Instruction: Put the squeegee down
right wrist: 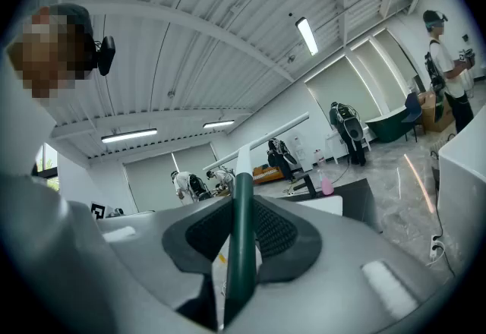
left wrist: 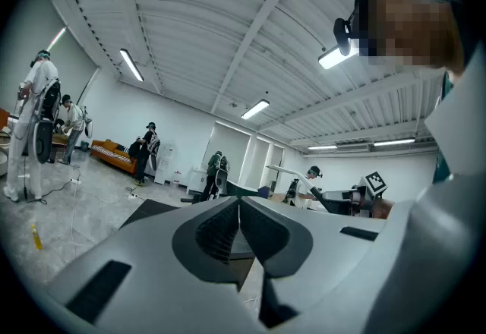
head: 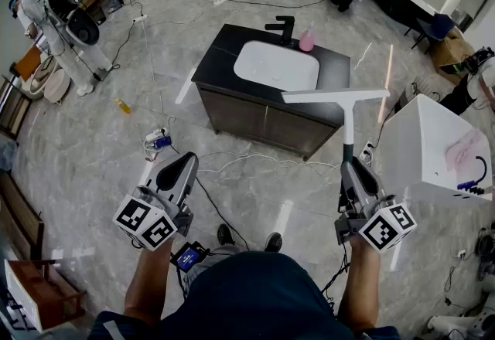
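**Squeegee not yet down, held up in the right gripper**

The floor (head: 93,137) around the person is bare stone with cables lying across it. Ahead stands a dark vanity cabinet (head: 255,118) with a white basin (head: 276,66) set in its top. A white box unit (head: 433,153) sits off to the right.

The squeegee (head: 348,120) is in the air. Its handle stands upright out of the right gripper (head: 352,164), and its white blade lies crosswise above, over the near right corner of the cabinet as seen from the head view. It rests on nothing.

In the right gripper view the jaws are clamped on the dark green grip of the handle (right wrist: 241,234), with a pad on either side.

The left gripper (head: 184,164) is level, well apart from the squeegee. Its jaws are together with nothing between them.

A small pink bottle (head: 307,40) stands by the faucet (head: 282,28).

Progress judgement: nothing is done yet. What is left is to pick a surface (the cabinet top looks nearest), lower the squeegee onto it, then release.
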`<state>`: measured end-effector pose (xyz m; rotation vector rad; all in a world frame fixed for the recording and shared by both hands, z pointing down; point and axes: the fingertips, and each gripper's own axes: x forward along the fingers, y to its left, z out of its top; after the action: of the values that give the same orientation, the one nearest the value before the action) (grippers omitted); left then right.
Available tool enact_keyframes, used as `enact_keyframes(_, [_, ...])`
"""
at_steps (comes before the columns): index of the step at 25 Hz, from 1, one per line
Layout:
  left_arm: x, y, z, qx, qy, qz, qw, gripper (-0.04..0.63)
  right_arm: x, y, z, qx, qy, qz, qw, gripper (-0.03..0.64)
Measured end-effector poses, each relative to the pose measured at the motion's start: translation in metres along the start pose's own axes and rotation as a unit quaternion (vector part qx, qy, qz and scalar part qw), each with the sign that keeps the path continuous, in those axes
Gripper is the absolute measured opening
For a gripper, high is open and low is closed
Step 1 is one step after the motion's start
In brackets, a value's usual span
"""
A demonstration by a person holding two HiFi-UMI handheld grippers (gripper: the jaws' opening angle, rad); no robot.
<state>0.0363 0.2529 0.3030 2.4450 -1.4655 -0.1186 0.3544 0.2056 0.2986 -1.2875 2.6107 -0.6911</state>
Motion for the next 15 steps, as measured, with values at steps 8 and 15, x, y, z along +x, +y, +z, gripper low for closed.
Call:
enact_keyframes(8, [0.0015, -0.0025, 0.0010, 0.003, 0.000, 0.002, 1.0000, 0.011, 0.0012, -0.0013, 0.0007, 0.003, 0.000, 0.004, 1.000, 0.095])
enact_keyframes(15, [0.0020, -0.0043, 0.0049, 0.005, 0.003, -0.007, 1.0000, 0.011, 0.0029, 0.0025, 0.0020, 0.008, -0.002, 0.004, 1.000, 0.095])
